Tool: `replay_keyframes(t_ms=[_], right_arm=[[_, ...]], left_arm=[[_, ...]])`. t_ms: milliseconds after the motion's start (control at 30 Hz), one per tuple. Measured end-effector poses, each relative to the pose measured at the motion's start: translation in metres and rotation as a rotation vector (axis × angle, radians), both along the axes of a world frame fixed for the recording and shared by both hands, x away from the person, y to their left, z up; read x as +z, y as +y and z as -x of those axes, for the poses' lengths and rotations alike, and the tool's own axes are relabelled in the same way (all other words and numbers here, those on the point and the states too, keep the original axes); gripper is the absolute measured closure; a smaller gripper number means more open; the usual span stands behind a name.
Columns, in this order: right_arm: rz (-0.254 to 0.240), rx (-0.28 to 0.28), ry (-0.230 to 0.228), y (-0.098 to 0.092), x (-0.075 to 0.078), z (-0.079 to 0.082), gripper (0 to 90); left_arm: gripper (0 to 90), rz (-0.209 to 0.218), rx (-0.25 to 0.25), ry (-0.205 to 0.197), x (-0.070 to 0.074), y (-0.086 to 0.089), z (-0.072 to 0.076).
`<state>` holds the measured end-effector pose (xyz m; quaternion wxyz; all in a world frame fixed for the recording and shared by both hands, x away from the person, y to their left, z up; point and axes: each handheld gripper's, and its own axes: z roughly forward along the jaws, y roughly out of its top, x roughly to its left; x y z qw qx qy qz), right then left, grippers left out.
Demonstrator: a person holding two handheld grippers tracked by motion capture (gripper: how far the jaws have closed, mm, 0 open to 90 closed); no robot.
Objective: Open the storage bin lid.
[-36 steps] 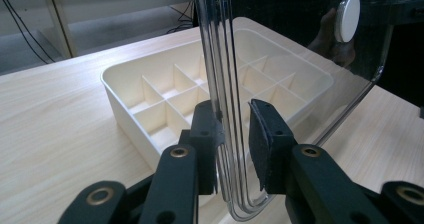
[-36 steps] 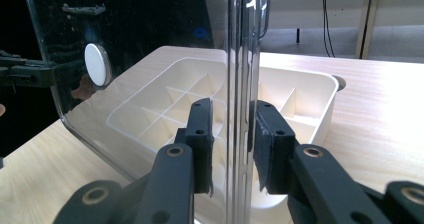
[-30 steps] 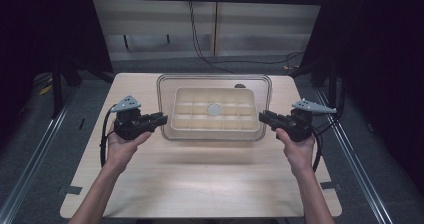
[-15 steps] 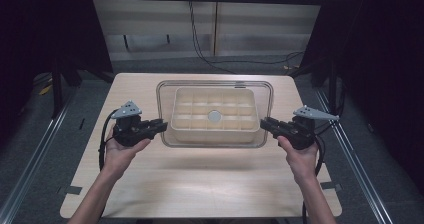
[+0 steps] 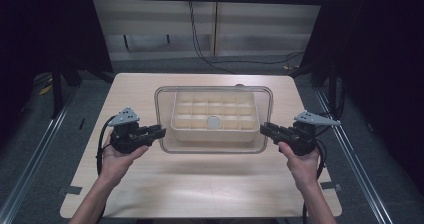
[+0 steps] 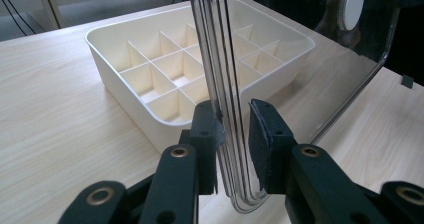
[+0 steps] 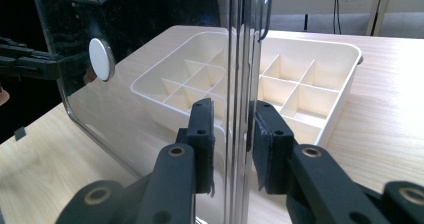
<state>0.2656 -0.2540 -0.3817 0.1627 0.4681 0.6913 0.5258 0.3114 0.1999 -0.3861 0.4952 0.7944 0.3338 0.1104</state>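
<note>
A clear plastic lid (image 5: 165,134) with a white round knob (image 5: 213,122) hovers level just over a cream tray (image 5: 212,135) divided into several compartments. My left gripper (image 5: 159,132) is shut on the lid's left rim and my right gripper (image 5: 265,129) is shut on its right rim. In the left gripper view the lid's ribbed edge (image 6: 220,59) runs between the jaws of the left gripper (image 6: 234,116), with the tray (image 6: 150,59) beyond. The right gripper view has the right gripper (image 7: 232,115) pinching the opposite edge (image 7: 240,44), with the knob (image 7: 101,59) and tray (image 7: 310,79) behind.
The light wooden table (image 5: 210,184) has bare room in front of the tray and at both sides. Dark floor, metal rails and cables surround the table. A shelf unit stands behind its far edge.
Both grippers and the lid have drifted a little toward the near edge of the table. The grips look the same.
</note>
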Motion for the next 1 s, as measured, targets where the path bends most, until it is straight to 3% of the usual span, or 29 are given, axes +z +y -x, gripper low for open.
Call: replay_keyframes(t_ms=[1000], right_arm=[[0.025,0.023,0.077,-0.001,-0.017,0.037,72.1]], left_arm=[[74.1,-0.064,-0.057,0.056,-0.017,0.000,0.039]])
